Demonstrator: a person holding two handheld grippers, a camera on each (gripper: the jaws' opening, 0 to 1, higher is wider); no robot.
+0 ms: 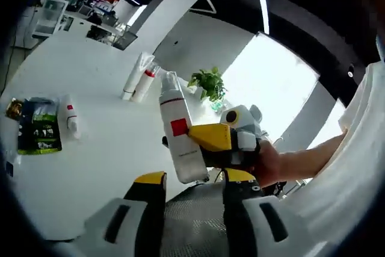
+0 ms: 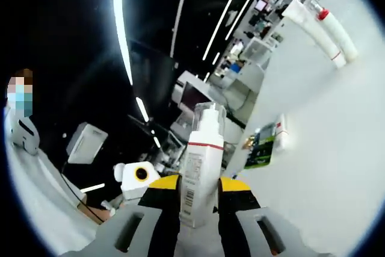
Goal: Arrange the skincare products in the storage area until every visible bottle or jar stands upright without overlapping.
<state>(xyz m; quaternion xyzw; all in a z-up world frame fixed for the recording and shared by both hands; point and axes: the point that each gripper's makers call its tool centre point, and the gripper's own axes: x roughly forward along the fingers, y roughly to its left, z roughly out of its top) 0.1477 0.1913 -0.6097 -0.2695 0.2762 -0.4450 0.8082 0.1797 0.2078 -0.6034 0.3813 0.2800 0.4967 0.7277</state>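
White bottle showing a barcode and a red square label, no legible text; standing lengthwise between right gripper jaws, cap pointing away, above white table. Left gripper jaws gaping, holding nothing.

Left gripper view is looking down across the white table from close above, while right gripper view is rolling sideways toward ceiling lights, table at its right, both sharing the bottle and two standing tubes.

open table between sachets and tubes
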